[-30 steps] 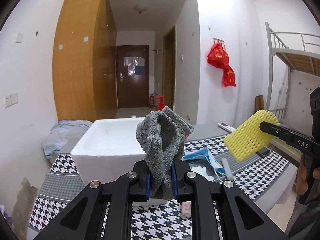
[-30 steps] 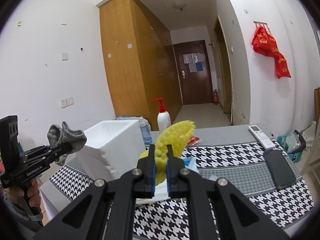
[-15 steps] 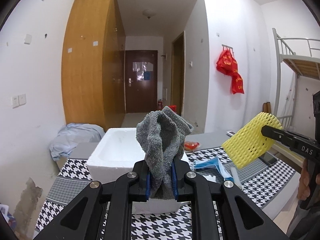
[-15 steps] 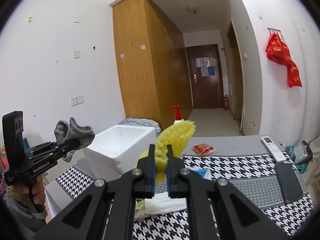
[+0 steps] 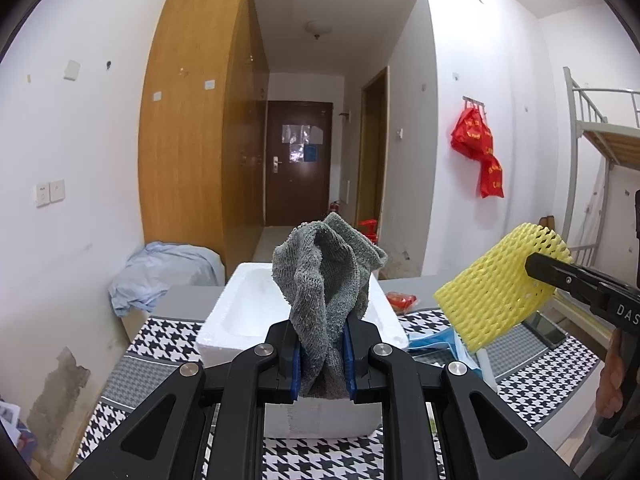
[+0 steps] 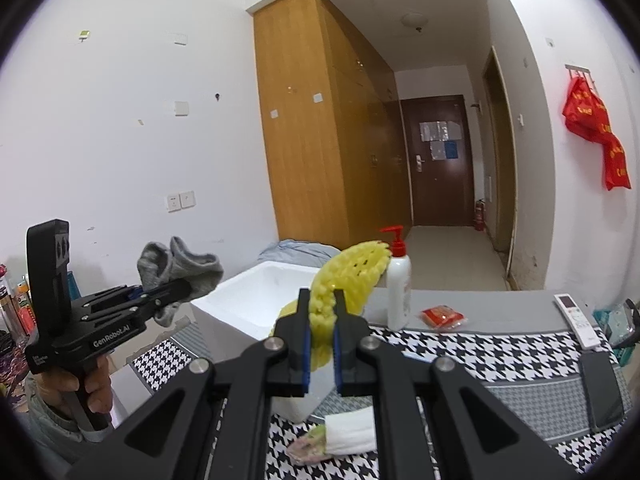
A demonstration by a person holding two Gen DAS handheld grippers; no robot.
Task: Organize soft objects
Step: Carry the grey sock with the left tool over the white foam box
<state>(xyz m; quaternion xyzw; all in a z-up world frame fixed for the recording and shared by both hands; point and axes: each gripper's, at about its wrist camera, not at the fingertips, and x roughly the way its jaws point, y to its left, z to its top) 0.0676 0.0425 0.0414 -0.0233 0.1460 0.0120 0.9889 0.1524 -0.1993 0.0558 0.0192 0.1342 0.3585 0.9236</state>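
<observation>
Both tools have risen a little since a second ago, so the white foam box [image 5: 256,312] on the houndstooth-covered bench [image 5: 160,336] sits lower in view. My left tool [image 5: 322,354] pinches a crumpled grey knitted sock [image 5: 326,276], bunched upright between the pads above the box. My right tool [image 6: 320,350] is pressed together on a yellow foam mesh sleeve [image 6: 348,276], which curls upward; its lower end seems hidden behind the pads.

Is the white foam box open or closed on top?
Open: the white foam box has no lid, and both views show its bare white inner walls. Its floor is hidden.
</observation>
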